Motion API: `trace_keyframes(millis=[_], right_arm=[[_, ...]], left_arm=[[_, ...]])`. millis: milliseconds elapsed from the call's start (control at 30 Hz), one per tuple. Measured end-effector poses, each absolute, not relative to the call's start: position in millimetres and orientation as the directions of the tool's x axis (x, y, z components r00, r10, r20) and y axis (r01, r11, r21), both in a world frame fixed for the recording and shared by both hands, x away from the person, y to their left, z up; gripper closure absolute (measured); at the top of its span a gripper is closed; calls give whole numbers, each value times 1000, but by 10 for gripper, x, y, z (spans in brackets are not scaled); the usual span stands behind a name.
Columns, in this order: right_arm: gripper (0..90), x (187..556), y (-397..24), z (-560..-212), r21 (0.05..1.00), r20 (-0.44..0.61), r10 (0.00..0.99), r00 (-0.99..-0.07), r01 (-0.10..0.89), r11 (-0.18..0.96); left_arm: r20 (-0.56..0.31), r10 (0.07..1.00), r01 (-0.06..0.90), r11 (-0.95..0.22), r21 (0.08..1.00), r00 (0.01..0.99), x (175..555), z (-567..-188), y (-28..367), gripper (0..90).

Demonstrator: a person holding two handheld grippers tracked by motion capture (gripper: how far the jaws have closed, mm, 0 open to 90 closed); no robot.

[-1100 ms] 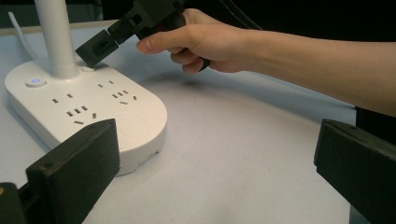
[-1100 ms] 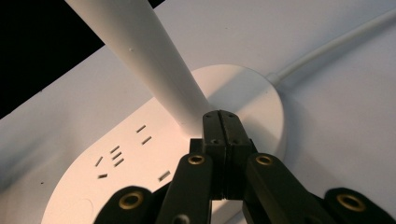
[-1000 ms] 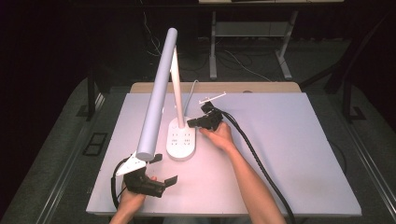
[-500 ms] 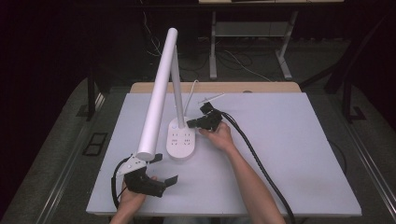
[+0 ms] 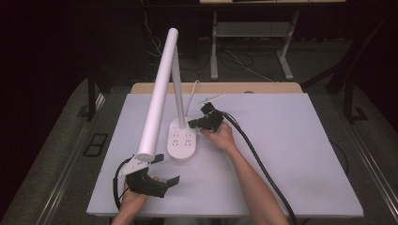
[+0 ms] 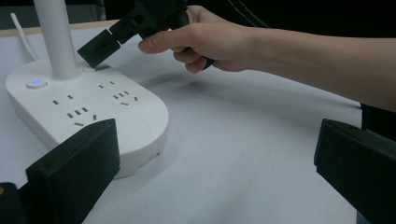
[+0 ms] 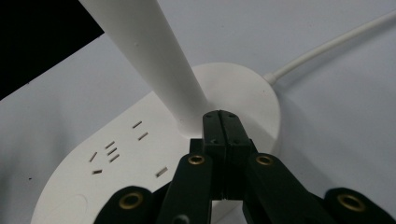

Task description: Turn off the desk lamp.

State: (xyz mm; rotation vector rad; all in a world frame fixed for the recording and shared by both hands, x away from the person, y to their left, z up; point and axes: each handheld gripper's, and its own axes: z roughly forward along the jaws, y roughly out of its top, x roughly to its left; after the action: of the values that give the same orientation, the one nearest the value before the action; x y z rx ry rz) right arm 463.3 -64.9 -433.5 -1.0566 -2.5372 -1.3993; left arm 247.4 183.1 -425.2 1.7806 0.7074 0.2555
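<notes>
Here the right claw [image 7: 223, 122], jaws pressed together, touches the lamp base [image 7: 140, 158] beside its stem [image 7: 154, 60].

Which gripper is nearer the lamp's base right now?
Right. The right gripper, jaws shut, touches the lamp base beside its stem; the left gripper sits open, apart at the near table edge.

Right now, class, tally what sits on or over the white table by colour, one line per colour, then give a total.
White: 2, the desk lamp with socket base and its cable.
Black: 2, the left gripper with jaws open, and the right gripper with jaws shut at the lamp's stem.
Total: 4, on the table.
</notes>
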Motion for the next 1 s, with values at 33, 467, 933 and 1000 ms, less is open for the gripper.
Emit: trace_keyframes(millis=[33,467,933,1000], right_arm=[[900,4625,-657,-4317,728,359,535,-765,588,352],[900,4495,-779,-4083,744,301,528,-794,542,391],[602,4345,-1131,-3878,752,302,552,-777,550,364],[498,4310,-1198,-3836,747,313,562,-766,564,352]], left_arm=[[-176,582,332,-173,927,794,2474,-4251,1832,0],[-178,598,335,-161,928,781,2483,-4251,1830,0],[-178,593,337,-168,926,786,2491,-4254,1811,0],[-180,594,338,-166,926,784,2492,-4255,1809,0]])
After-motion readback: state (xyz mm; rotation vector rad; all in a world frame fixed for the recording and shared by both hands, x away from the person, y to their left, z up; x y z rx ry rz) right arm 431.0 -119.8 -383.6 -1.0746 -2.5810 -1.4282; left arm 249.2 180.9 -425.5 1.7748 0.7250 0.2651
